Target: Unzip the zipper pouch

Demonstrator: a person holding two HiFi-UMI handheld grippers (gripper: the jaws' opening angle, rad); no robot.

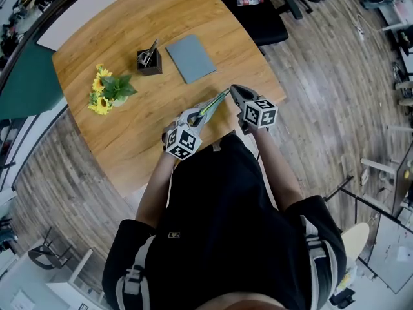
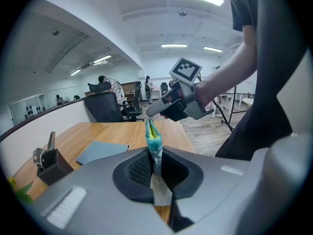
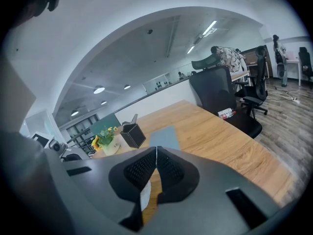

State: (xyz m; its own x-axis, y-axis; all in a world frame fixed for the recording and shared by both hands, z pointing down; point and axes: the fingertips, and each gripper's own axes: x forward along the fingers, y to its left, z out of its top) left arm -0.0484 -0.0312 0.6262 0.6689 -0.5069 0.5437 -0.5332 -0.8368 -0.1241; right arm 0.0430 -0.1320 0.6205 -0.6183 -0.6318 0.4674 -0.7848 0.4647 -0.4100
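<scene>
**While the pouch hangs between two tools, the zip is yet to run**

As a person stands at the near edge of a wooden worktop (image 1: 193, 18), the zipper pouch (image 1: 215, 103) is held up in the air between two hand-held tools, clear of the wood. The left tool (image 2: 155, 155) is clamped fully shut on one end of the teal pouch (image 2: 153, 138), which stands edge-on between its pads. The right tool (image 3: 156, 153) is also pressed shut, with only a thin pale sliver between its pads. Since its tip (image 2: 149, 114) meets the pouch's far end in the left gripper view, that sliver is probably the zipper pull, though no view shows it clearly.

The risks lie in these two narrow holds. If the right tool has only a sliver of the pull, a sharp tug could slip it free and leave the zip closed. The left tool bites only the end of the fabric, so a hard pull could drag the pouch out and drop it at the worktop's edge, or onto the floor. With the pouch unsupported, slack cloth could also bunch and jam the slider. The sunflowers (image 1: 106, 90) and the pen holder (image 1: 149, 61) stand well apart, out of harm's way.
</scene>
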